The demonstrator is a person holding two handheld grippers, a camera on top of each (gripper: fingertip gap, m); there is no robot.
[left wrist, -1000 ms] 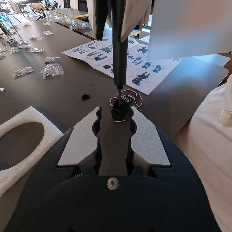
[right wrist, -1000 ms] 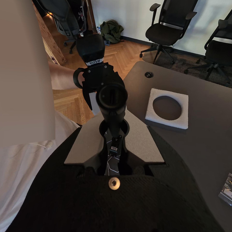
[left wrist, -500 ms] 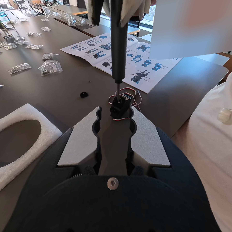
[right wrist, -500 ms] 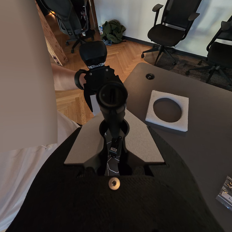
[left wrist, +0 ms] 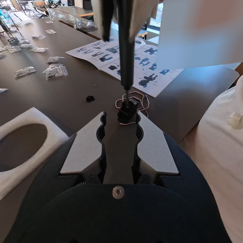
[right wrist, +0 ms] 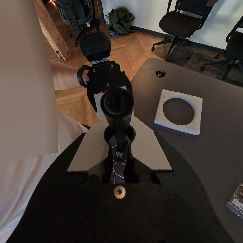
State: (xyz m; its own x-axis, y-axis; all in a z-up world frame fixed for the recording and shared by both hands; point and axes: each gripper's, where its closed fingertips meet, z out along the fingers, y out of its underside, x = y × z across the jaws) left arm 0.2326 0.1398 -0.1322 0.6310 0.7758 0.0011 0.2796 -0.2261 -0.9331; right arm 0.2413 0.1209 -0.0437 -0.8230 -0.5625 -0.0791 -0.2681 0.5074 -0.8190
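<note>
Screwdriver [left wrist: 126, 52] tilted slightly; right fingers [right wrist: 92, 147] clamp it, left fingers [left wrist: 152, 138] apart, empty

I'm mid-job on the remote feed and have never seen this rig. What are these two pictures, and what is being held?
A person holds a two-finger gripper in each hand, each carrying a camera that looks along its fingers. In the left wrist view, the left gripper is open and empty, just short of a small black servo with coiled wires on the dark table. The right wrist view looks down the right gripper, shut on a black screwdriver whose tip meets the servo's top. Also on the table: a foam block, parts bags and a booklet.
</note>
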